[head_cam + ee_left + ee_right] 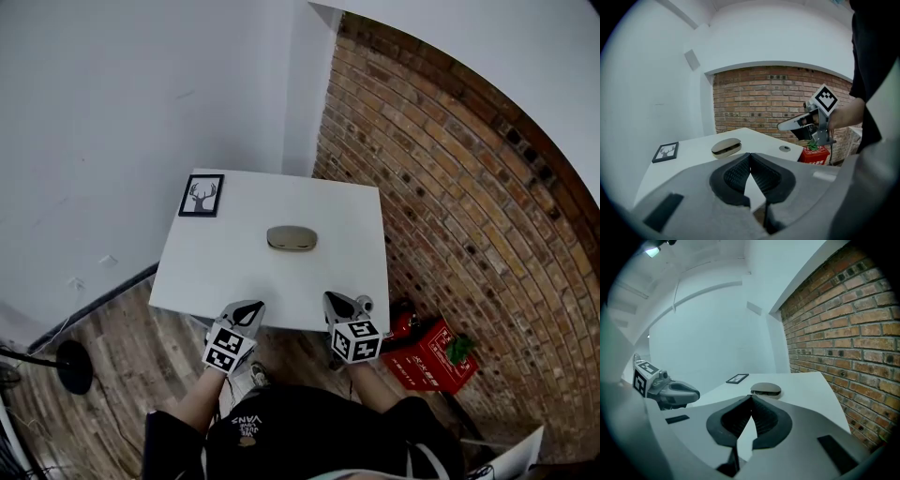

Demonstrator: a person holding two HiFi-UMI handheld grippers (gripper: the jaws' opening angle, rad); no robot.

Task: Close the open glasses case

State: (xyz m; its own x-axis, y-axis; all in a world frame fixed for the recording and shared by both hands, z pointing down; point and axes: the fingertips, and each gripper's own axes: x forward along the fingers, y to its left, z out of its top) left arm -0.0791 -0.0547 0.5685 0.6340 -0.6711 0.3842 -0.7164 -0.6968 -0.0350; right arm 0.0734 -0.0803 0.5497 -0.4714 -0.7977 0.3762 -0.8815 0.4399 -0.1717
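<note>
I kept the left gripper (pixel 248 307) and right gripper (pixel 337 302) pressed together, holding nothing. The glasses case (pixel 292 238) lay closed ahead of both fingertips, well apart.

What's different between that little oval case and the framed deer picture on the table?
The glasses case is rounded, bulging and tan; the picture frame is thin, rectangular and black-rimmed. The case lies near the middle of the white table, while the frame sits at its far left corner. Both rest on the table, with nothing touching them.
</note>
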